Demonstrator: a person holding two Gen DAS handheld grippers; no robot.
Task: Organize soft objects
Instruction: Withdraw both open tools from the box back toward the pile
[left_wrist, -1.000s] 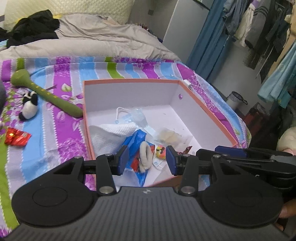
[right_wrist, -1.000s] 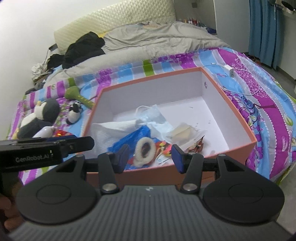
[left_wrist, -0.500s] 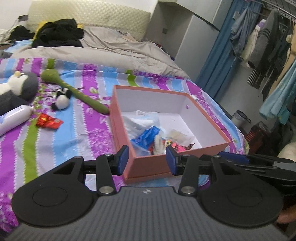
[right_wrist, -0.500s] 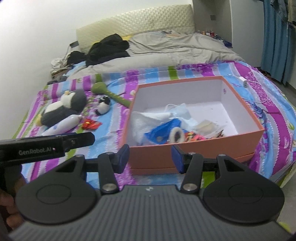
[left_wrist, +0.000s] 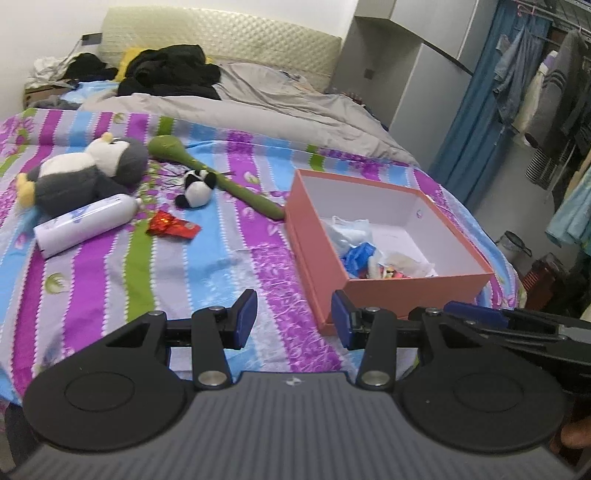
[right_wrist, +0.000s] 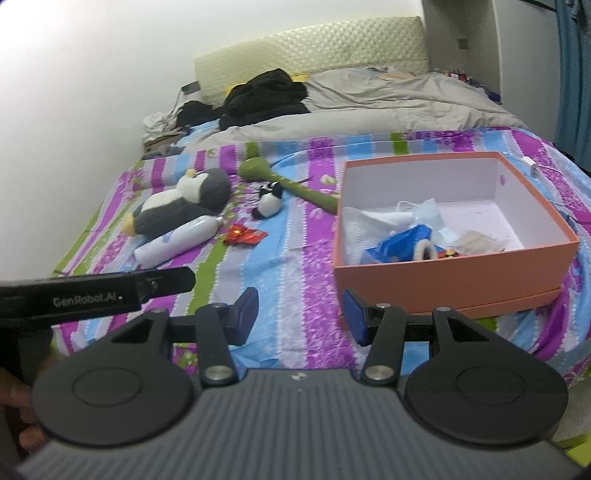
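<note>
both tongs (left_wrist: 294, 319) parted, holding nothing

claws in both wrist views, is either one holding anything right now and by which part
Nothing is held. The left claw and the right claw are both open with only bedspread showing between their pads, short of the orange box.
</note>
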